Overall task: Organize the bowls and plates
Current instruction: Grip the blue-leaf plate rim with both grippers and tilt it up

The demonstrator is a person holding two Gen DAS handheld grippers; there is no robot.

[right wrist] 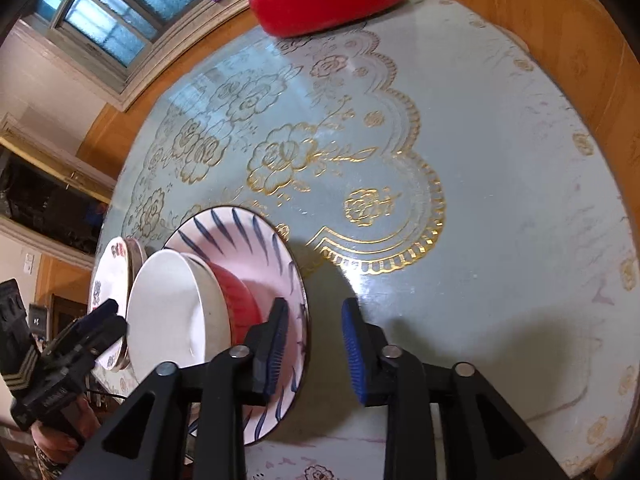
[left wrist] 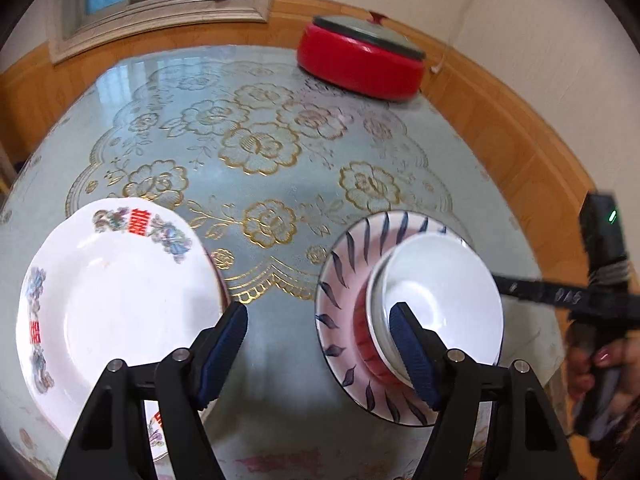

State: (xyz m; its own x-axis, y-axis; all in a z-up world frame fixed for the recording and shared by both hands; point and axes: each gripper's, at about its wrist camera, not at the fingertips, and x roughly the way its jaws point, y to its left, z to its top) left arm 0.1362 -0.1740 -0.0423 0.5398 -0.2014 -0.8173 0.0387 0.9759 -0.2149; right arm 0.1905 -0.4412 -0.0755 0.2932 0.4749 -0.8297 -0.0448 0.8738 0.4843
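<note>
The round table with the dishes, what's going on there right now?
A person holds a gripper in each hand over the pale blue, gold-flowered round table. Both the left gripper and the right gripper are open and hold nothing. A white bowl with a red outside sits in the blue-striped plate. The white floral plate lies to its left, and a red lidded pot stands at the far edge.

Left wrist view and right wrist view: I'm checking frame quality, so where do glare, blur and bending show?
Left wrist view: window glare on the table, the other tongs smeared by motion at the right edge. Right wrist view: a bright sheen on the table near the striped plate, table edge bowed by the fisheye, red pot sharp.
</note>
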